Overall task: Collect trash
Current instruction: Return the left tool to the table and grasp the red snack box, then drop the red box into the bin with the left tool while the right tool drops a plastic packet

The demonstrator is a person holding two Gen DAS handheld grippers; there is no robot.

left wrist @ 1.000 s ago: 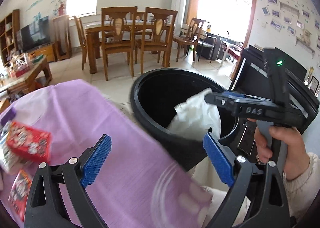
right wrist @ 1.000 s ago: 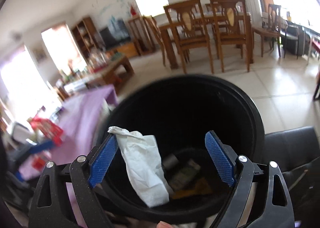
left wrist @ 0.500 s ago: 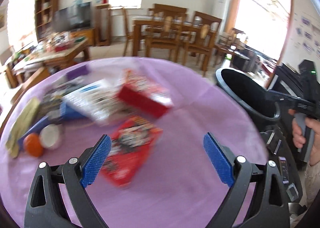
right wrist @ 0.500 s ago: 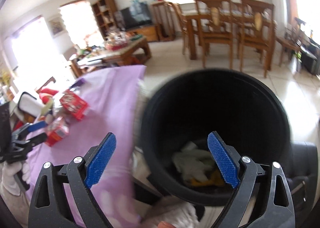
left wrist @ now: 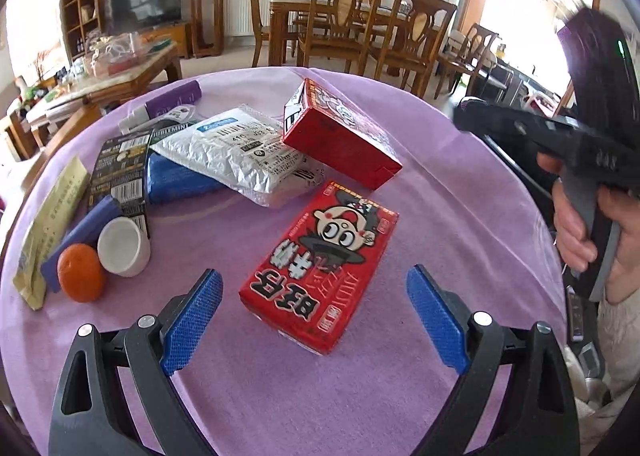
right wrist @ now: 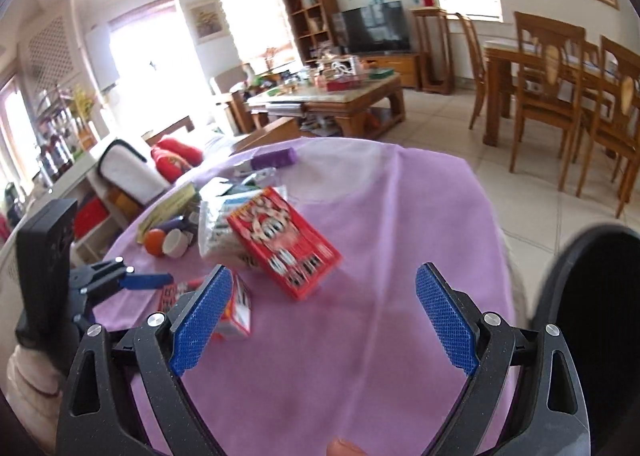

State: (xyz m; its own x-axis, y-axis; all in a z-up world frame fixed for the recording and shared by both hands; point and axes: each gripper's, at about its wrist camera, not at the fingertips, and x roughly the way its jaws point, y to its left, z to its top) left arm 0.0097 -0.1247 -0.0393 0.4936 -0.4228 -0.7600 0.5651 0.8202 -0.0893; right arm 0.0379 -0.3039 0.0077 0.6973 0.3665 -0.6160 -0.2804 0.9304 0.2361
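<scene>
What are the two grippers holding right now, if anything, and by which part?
Nothing. The left gripper is open above the flat red carton, not touching it. The right gripper is open over the purple cloth, empty.

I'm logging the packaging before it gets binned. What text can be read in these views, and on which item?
"旺仔", seen upside down: flat red carton.
"410" and "J22": silver pouch; smaller print unreadable.
"...BLEMINT", partly covered: dark box.
Yellow packet and tilted red carton: print too small.
Right wrist view: all blurred.
</scene>
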